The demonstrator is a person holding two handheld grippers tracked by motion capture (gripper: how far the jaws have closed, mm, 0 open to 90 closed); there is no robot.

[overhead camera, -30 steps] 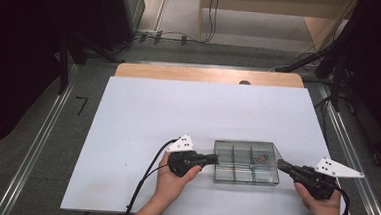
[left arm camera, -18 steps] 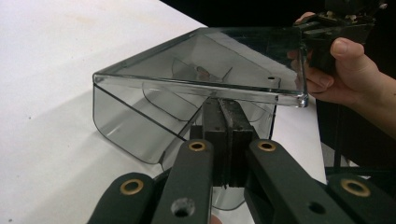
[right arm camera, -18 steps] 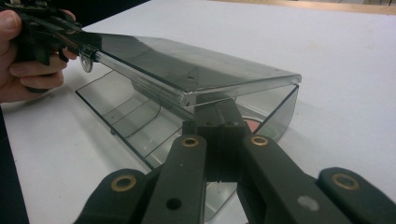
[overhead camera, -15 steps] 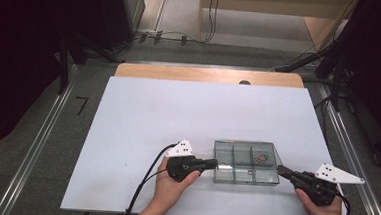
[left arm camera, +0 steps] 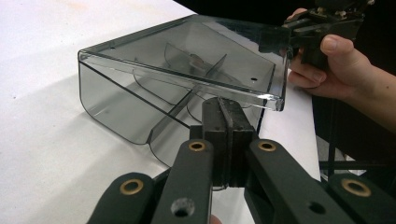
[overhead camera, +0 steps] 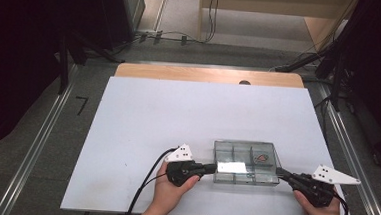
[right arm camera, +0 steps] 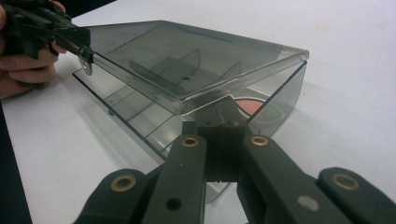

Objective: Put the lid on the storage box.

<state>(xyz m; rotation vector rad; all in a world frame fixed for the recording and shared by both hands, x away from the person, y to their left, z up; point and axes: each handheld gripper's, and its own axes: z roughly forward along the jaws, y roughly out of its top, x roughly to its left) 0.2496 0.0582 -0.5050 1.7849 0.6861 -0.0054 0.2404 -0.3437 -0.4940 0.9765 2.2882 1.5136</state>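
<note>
A smoky clear compartment box [overhead camera: 246, 163] lies on the white table near the front edge, its lid [left arm camera: 187, 60] resting a little above the body at the ends. A small red item [overhead camera: 261, 158] lies in a far right compartment. My left gripper [overhead camera: 214, 167] is at the box's left end, jaws pressed together, tips [left arm camera: 227, 107] just under the lid rim. At the right end my right gripper [overhead camera: 279, 173] is also shut, tips [right arm camera: 224, 109] tucked below the lid edge [right arm camera: 233, 81]. Each gripper view shows the other gripper at the far end [left arm camera: 299, 35] [right arm camera: 70, 35].
The white table top [overhead camera: 178, 117] stretches wide to the left and far side of the box. A wooden strip [overhead camera: 205, 74] borders its far edge. Metal floor rails [overhead camera: 42, 128] run along both sides. The left gripper's cable [overhead camera: 146, 180] trails off the front edge.
Both hands have edged slightly toward the front of the table. A bright glare now shows on the near left part of the lid. The box stays in place.
</note>
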